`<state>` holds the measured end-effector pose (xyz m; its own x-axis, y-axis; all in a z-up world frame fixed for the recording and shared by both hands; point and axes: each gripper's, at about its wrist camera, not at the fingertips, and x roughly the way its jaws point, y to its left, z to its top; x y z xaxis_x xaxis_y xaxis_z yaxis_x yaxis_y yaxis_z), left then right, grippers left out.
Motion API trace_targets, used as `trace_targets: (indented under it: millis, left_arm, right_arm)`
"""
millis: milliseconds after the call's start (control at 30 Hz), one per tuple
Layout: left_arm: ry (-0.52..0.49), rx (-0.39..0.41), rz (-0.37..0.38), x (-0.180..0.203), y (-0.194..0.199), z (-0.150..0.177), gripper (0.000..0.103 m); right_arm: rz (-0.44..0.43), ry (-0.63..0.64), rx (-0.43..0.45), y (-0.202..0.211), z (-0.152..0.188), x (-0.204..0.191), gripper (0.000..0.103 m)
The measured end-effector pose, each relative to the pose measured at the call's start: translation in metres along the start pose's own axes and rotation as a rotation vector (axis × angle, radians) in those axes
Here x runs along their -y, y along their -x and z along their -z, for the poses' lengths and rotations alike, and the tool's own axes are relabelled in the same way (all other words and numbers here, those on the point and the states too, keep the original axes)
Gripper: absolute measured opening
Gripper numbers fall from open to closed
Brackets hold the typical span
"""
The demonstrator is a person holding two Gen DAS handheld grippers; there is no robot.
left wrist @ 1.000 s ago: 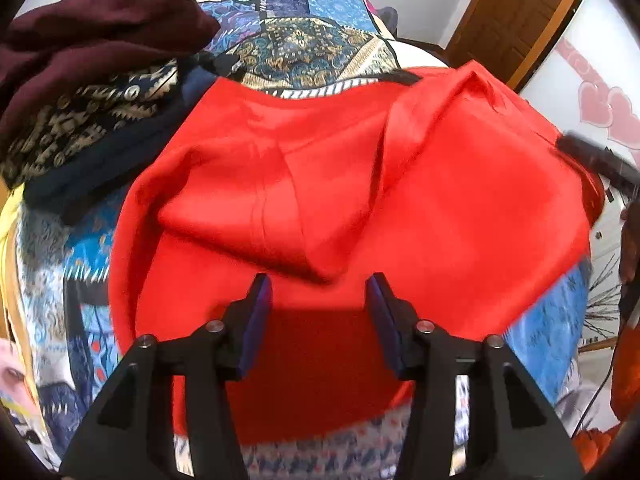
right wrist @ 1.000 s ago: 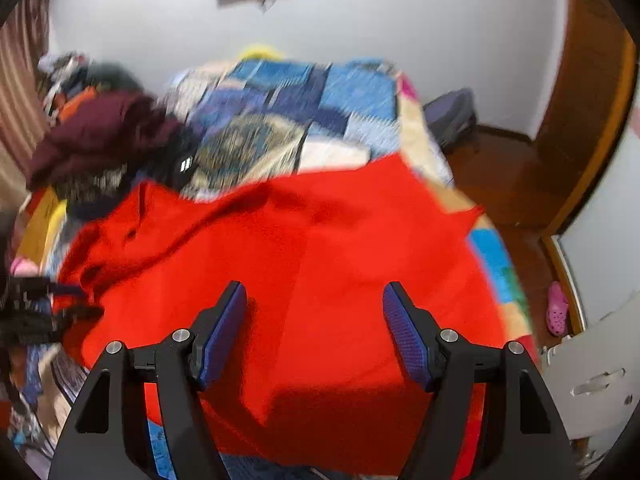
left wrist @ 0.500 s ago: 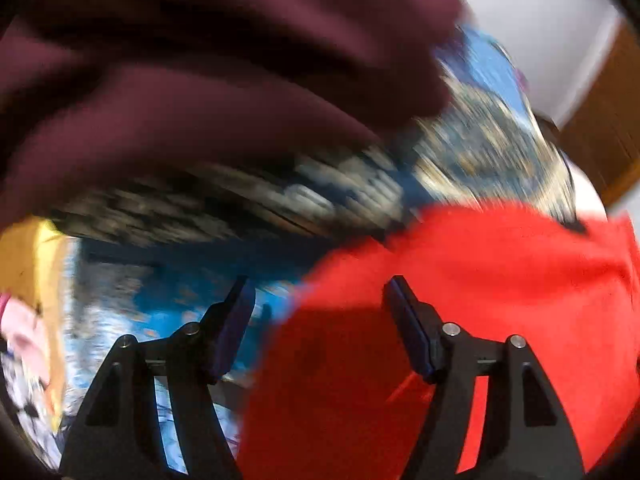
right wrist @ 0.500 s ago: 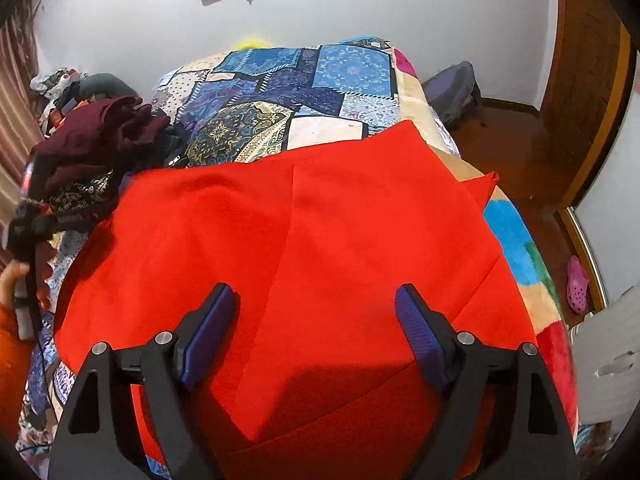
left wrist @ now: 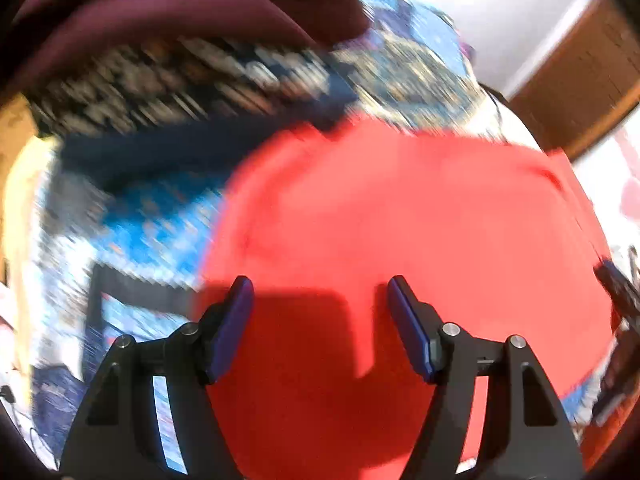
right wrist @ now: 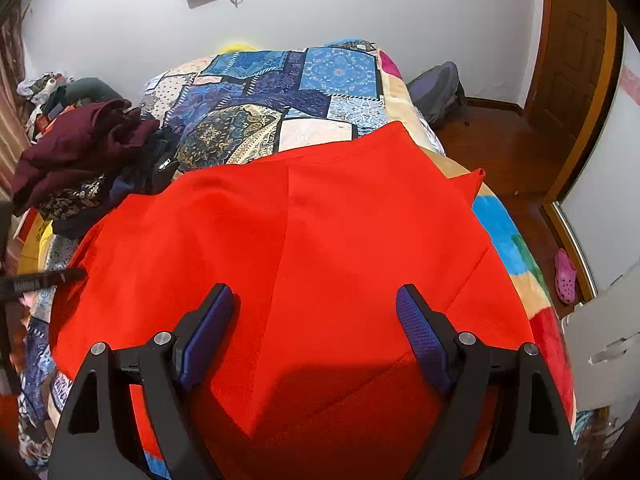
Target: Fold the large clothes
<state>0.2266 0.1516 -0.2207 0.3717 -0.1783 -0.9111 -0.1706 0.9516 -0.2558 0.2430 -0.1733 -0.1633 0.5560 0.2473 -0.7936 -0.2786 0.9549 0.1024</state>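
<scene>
Since a second ago the red garment (right wrist: 320, 248) has been spread flatter on the patchwork bedspread (right wrist: 280, 92). It lies beneath both grippers: left gripper (left wrist: 320, 300) and right gripper (right wrist: 314, 304) both gape, empty, jaws having just widened.

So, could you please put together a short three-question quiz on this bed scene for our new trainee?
1. True or false: the red garment lies spread on the patchwork bedspread.
2. Which stands open over the red cloth with nothing between its pads? A) only the left gripper B) only the right gripper C) both.
3. In the right wrist view, what lies heaped on the bed to the left of the red garment?

Key
1. True.
2. C: both have just been opening, and neither pinches any cloth.
3. A maroon garment on top of a pile of other clothes.
</scene>
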Motion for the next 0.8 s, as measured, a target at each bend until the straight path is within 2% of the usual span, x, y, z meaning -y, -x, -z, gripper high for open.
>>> trace_targets:
  millis: [133,300,467,567,667,767,800]
  left_arm:
    - [-0.048,0.009,-0.054,0.016,-0.005,0.018,0.070]
    - [0.017,-0.002,-0.008,0.005,0.005,0.030,0.071]
    - [0.035,0.027,-0.052,-0.007,0.028,0.050,0.071]
    - [0.099,0.054,-0.054,-0.023,0.043,0.059,0.071]
    - [0.210,0.089,-0.042,-0.048,0.057,0.069,0.072]
    - [0.349,0.099,0.025,-0.075,0.064,0.081,0.076]
    - [0.415,0.096,0.070,-0.087,0.064,0.088,0.076]
  right_arm:
    - [0.000,-0.002,-0.001,0.006,0.003,-0.001,0.081]
    - [0.004,0.004,0.012,0.020,0.008,-0.006,0.081]
    - [-0.006,0.035,0.038,0.035,0.010,-0.017,0.081]
    - [-0.011,0.061,0.063,0.044,0.011,-0.026,0.081]
    - [-0.022,0.076,0.082,0.049,0.011,-0.036,0.081]
    - [-0.036,0.086,0.098,0.052,0.011,-0.046,0.081]
    - [-0.040,0.088,0.100,0.052,0.011,-0.049,0.081]
